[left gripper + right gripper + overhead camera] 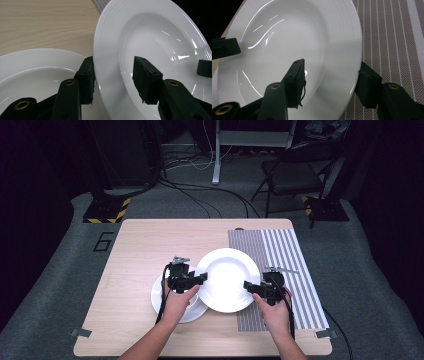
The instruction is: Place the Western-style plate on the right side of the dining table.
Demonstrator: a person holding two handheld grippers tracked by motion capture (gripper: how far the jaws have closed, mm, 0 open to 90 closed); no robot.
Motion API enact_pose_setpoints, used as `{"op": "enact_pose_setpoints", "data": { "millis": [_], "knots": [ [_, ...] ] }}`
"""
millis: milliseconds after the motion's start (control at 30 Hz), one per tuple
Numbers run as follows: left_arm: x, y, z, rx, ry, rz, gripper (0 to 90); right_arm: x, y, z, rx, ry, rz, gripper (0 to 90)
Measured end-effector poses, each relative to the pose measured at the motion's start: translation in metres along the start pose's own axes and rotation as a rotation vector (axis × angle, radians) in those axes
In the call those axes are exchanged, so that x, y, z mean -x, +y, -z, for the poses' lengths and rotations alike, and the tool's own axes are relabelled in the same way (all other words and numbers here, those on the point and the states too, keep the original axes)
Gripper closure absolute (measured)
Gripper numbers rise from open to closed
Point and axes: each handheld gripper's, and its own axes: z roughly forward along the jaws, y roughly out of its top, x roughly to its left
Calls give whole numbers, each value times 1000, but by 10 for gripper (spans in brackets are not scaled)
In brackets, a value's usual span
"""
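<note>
The large white plate (pixel 227 279) is held above the wooden table (pixel 135 250), its left rim pinched by the left gripper (pixel 202 278) over a smaller white plate (pixel 161 292) and its right rim pinched by the right gripper (pixel 248 285) beside the striped placemat (pixel 292 265).

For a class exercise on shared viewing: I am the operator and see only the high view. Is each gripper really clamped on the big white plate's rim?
Observer: Yes. The left gripper has one jaw under the large plate and one inside it.
Operator: And the right?
Observer: The right gripper straddles the opposite rim the same way.
Operator: Is the plate level?
Observer: It looks tilted, its rim raised above the smaller plate below.
Operator: What lies under the right side?
Observer: The striped woven placemat.
</note>
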Motion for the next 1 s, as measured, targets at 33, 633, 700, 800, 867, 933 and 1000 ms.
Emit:
{"op": "enact_pose_setpoints", "data": {
  "millis": [33,633,700,800,867,933,1000],
  "knots": [
    [2,1,-2,-1,-6,0,538,2,-1,1,4,-2,1,461],
    [29,7,-27,-35,-88,-56,538,27,-9,31,60,-78,-75,460],
    [31,8,-30,-38,-98,-62,538,29,-10,33,63,-87,-79,460],
    [34,9,-32,-39,-108,-64,538,31,-10,35,65,-97,-89,460],
    [35,11,-33,-42,-111,-68,539,33,-9,37,66,-101,-91,460],
    [38,15,-34,-41,-114,-71,539,33,-7,38,66,-104,-99,461],
    [41,19,-35,-36,-117,-78,539,35,-5,40,70,-104,-97,461]
  ]
}}
